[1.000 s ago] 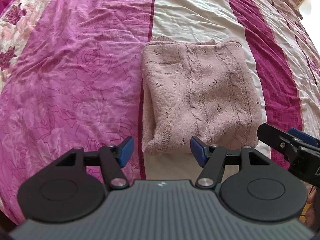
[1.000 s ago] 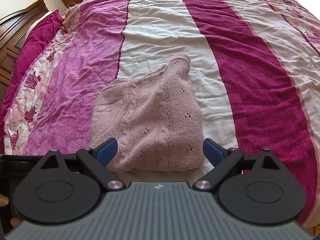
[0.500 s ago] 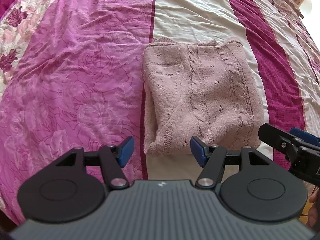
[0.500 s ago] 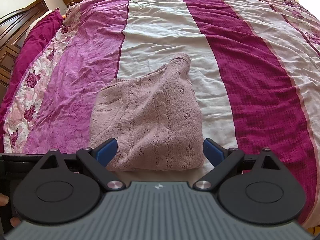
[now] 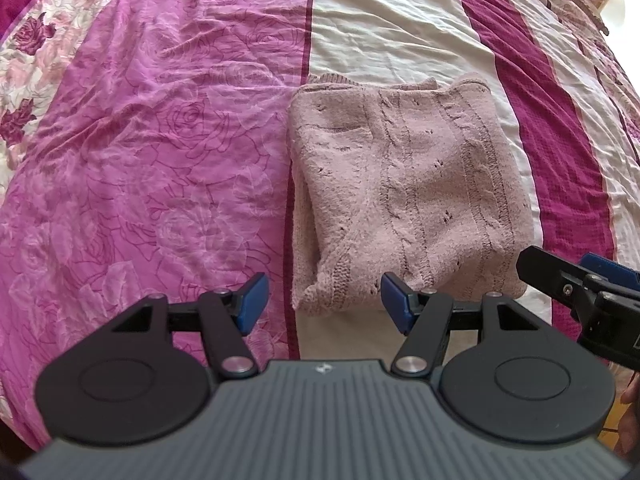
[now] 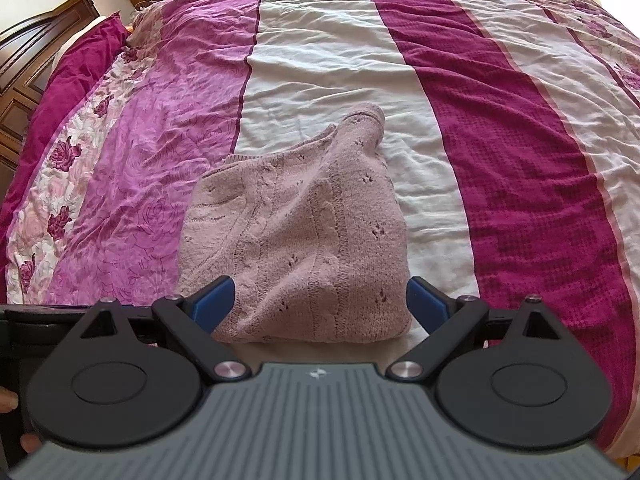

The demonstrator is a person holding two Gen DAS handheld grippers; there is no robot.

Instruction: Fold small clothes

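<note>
The left gripper (image 5: 322,299) is hanging released, nothing between its blue pads, the folded pink knit sweater (image 5: 404,196) lying at its 12 o'clock on the striped bedspread (image 5: 160,140). The right gripper (image 6: 320,304) is also gaping empty above the sweater's near edge.

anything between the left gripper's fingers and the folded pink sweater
Nothing: in the left wrist view only bare bedspread separates the open left gripper from the sweater.
</note>
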